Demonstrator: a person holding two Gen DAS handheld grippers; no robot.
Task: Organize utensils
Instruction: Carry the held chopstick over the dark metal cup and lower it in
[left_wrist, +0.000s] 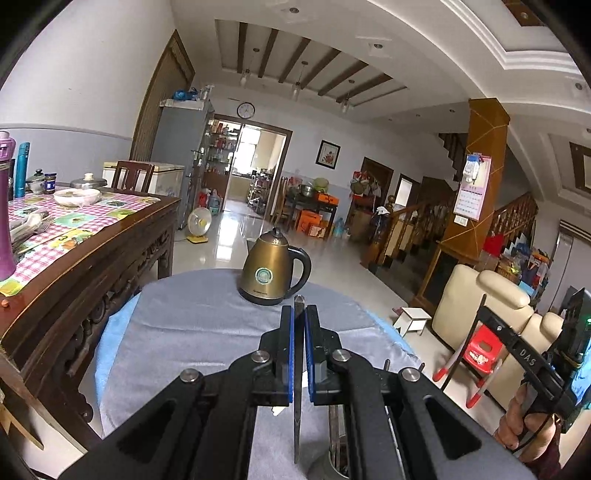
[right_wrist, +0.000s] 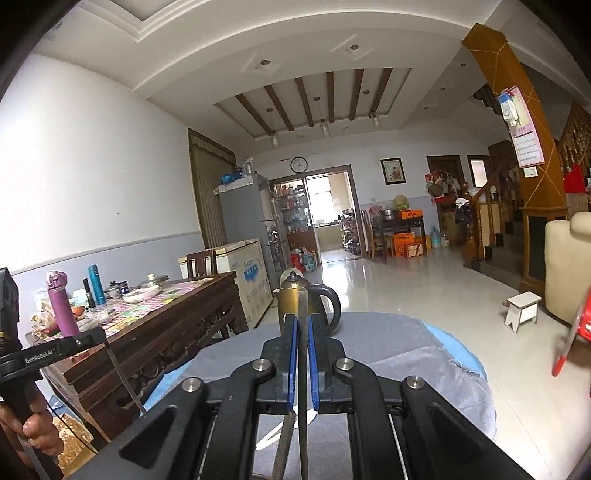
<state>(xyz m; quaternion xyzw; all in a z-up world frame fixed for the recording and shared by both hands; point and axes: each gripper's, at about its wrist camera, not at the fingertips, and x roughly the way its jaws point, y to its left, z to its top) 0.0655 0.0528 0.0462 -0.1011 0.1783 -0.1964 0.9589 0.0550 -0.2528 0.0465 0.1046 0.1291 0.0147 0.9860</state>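
Observation:
My left gripper is shut on a thin dark metal utensil that stands upright between its blue pads, tip poking above them. My right gripper is shut on a similar flat metal utensil. Both are raised over a round table under a grey cloth. In the left wrist view the right gripper shows at the right, held by a hand. In the right wrist view the left gripper shows at the left, its utensil hanging down. A metal utensil holder sits at the bottom edge.
A brass-coloured kettle stands at the table's far side. A white utensil lies on the cloth. A carved wooden table with bottles and bowls stands to the left. A cream sofa and small white stool are on the right.

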